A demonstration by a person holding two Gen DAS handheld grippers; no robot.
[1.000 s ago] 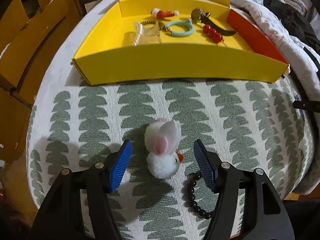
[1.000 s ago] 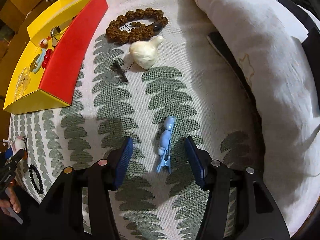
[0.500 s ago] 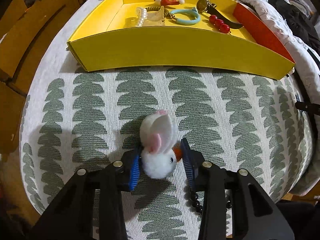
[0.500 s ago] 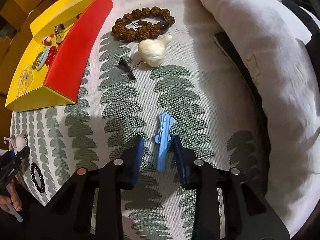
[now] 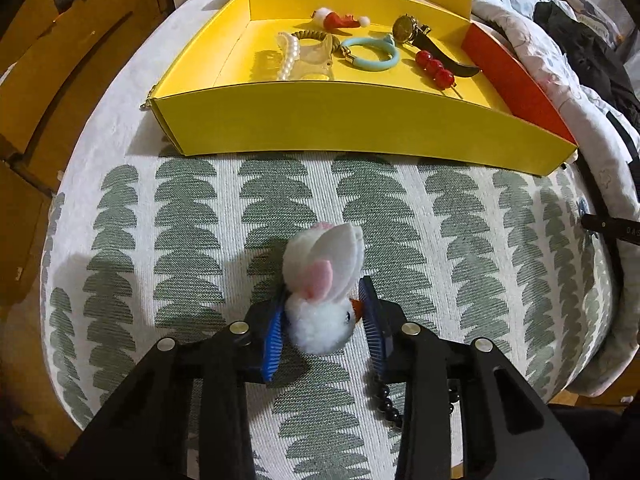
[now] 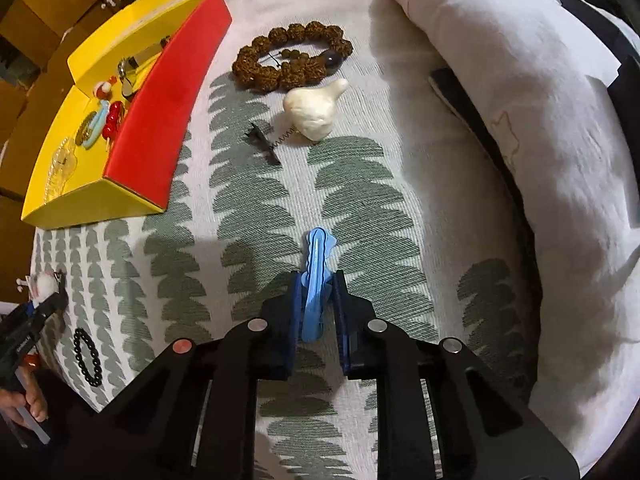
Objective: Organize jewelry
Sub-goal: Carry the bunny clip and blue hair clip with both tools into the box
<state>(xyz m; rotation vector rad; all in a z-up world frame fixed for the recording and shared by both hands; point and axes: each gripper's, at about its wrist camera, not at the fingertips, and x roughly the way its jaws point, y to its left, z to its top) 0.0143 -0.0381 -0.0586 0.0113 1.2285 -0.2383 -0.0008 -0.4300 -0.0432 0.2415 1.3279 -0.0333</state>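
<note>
Blue ribbed pads of the left gripper (image 5: 322, 322) are closing on a fluffy white rabbit hair clip (image 5: 322, 286), its pompom body squeezed between them and its felt ears pointing away towards the box. Soft fluff gives under pressure, so a narrow pinch at the body looks like the sensible hold. A black bead bracelet (image 5: 386, 404) lies on the green-and-cream patterned cloth (image 5: 180, 240) just under the gripper's right finger, near the cloth's near edge.

In the right wrist view, the right gripper (image 6: 318, 306) is closing to a narrow gap around a light blue plastic hair clip (image 6: 316, 280), which stands on edge between the pads with its tip pointing away. Gripping its thin flat sides probably keeps it from twisting.

Further along the cloth lie a small black hairpin with a spring (image 6: 266, 146), a cream-coloured gourd-shaped charm (image 6: 314, 110) and, beyond it, a brown bead bracelet (image 6: 292, 58).

At the far edge sits the yellow box (image 5: 320, 128) with a red side wall. Already inside: a pearl clip (image 5: 290, 58), a turquoise hair tie (image 5: 372, 54), a red bead pin (image 5: 434, 70), a watch (image 5: 406, 30) and a red-and-white clip (image 5: 338, 20). Both held clips likely belong there next.
</note>
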